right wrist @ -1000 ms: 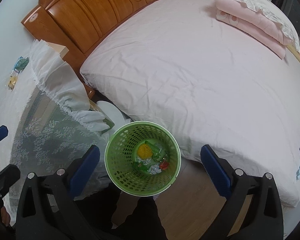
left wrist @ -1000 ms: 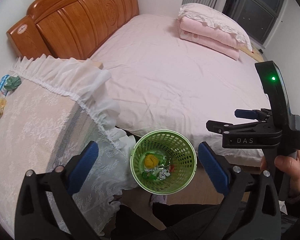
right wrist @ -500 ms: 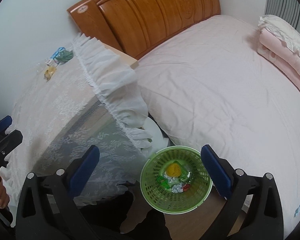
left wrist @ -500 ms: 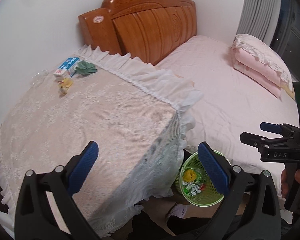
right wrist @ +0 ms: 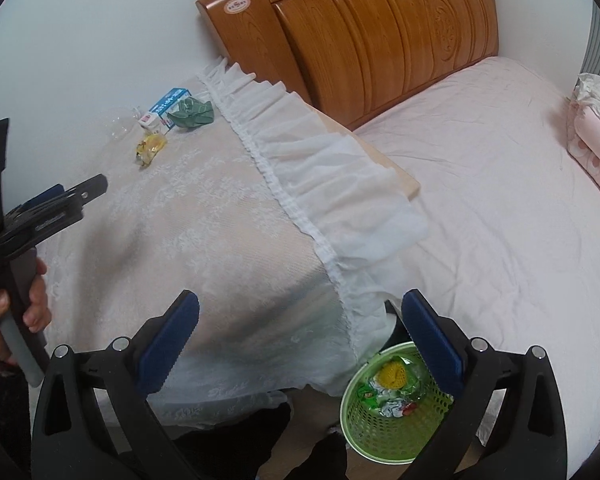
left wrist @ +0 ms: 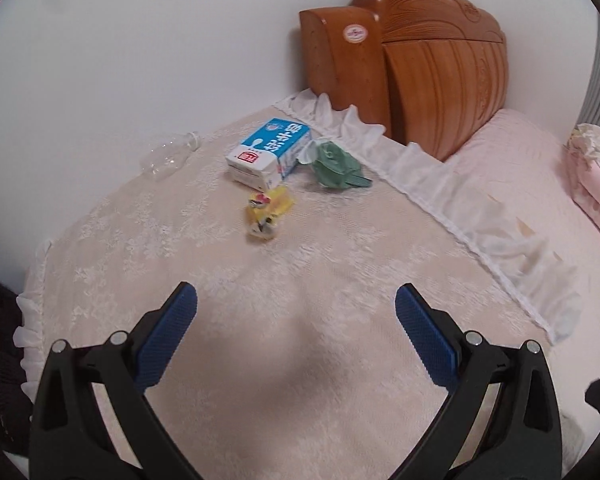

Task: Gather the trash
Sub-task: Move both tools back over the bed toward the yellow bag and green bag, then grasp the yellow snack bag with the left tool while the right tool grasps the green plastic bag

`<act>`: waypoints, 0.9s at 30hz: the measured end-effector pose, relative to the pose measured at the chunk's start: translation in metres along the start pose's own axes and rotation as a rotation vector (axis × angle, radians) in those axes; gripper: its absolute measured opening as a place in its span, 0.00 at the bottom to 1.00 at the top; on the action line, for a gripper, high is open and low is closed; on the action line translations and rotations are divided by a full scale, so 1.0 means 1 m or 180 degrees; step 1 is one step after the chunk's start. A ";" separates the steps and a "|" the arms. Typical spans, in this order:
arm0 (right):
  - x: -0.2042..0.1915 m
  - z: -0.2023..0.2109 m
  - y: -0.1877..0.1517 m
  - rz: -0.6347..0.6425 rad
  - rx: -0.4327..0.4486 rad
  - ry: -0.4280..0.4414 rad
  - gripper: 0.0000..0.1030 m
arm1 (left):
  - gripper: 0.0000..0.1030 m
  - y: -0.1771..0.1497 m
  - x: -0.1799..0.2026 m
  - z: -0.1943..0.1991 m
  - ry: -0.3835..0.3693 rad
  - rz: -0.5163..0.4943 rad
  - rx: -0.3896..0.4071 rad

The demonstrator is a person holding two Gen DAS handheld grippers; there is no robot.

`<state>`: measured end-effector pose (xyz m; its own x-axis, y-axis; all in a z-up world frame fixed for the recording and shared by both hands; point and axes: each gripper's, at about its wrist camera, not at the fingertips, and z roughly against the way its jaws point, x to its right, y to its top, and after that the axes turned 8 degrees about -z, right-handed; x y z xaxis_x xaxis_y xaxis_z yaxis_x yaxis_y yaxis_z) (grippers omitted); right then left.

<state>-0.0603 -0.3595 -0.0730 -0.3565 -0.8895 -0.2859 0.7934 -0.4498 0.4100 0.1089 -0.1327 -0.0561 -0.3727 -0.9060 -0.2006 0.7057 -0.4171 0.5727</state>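
Currently left gripper spread wide, empty, above lace-covered table, touching nothing. Trash at far end, left to right: clear bottle, blue-white carton with yellow wrapper just near of it, green crumpled wrapper. Right gripper also wide, empty. Green basket on floor at right, holding wrappers.

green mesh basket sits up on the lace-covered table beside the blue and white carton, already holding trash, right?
Not quite. The green mesh basket stands on the floor between the lace-covered table and the bed, as the right wrist view shows. It does already hold trash.
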 end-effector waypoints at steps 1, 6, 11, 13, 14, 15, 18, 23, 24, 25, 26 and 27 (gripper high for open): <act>-0.010 -0.007 0.008 -0.0001 -0.0011 0.0012 0.98 | 0.92 0.006 -0.007 -0.013 -0.0023 0.0034 -0.0015; -0.047 -0.034 0.038 0.0008 -0.0054 0.0029 0.98 | 0.76 0.035 -0.025 -0.082 -0.0023 0.0034 -0.0214; -0.072 -0.050 0.056 0.0035 -0.0077 0.0059 0.98 | 0.50 0.043 -0.039 -0.133 -0.0133 0.0192 -0.0493; -0.082 -0.057 0.063 0.0057 -0.0092 0.0070 0.98 | 0.38 0.043 -0.044 -0.143 -0.0265 0.0264 -0.0577; -0.084 -0.059 0.064 0.0066 -0.0096 0.0071 0.98 | 0.32 0.042 -0.046 -0.145 -0.0334 0.0304 -0.0586; -0.089 -0.062 0.068 0.0087 -0.0102 0.0069 0.98 | 0.28 0.042 -0.048 -0.145 -0.0349 0.0339 -0.0560; -0.103 -0.071 0.082 0.0160 -0.0071 0.0070 0.98 | 0.24 0.042 -0.054 -0.139 -0.0428 0.0356 -0.0523; -0.137 -0.102 0.122 0.0451 -0.0019 0.0087 0.98 | 0.24 0.038 -0.070 -0.107 -0.0391 0.0362 -0.0332; -0.143 -0.109 0.129 0.0505 -0.0025 0.0095 0.98 | 0.24 0.035 -0.073 -0.099 -0.0372 0.0366 -0.0296; -0.150 -0.117 0.136 0.0559 -0.0035 0.0112 0.98 | 0.24 0.032 -0.078 -0.092 -0.0353 0.0367 -0.0275; -0.162 -0.133 0.148 0.0642 -0.0072 0.0146 0.98 | 0.24 0.028 -0.082 -0.085 -0.0333 0.0364 -0.0267; -0.168 -0.142 0.155 0.0679 -0.0103 0.0154 0.98 | 0.24 0.022 -0.085 -0.078 -0.0309 0.0357 -0.0261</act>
<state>0.1924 -0.2684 -0.0845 -0.1555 -0.9589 -0.2372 0.8641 -0.2484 0.4378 0.2033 -0.0705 -0.0879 -0.3425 -0.9377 -0.0589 0.7915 -0.3217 0.5196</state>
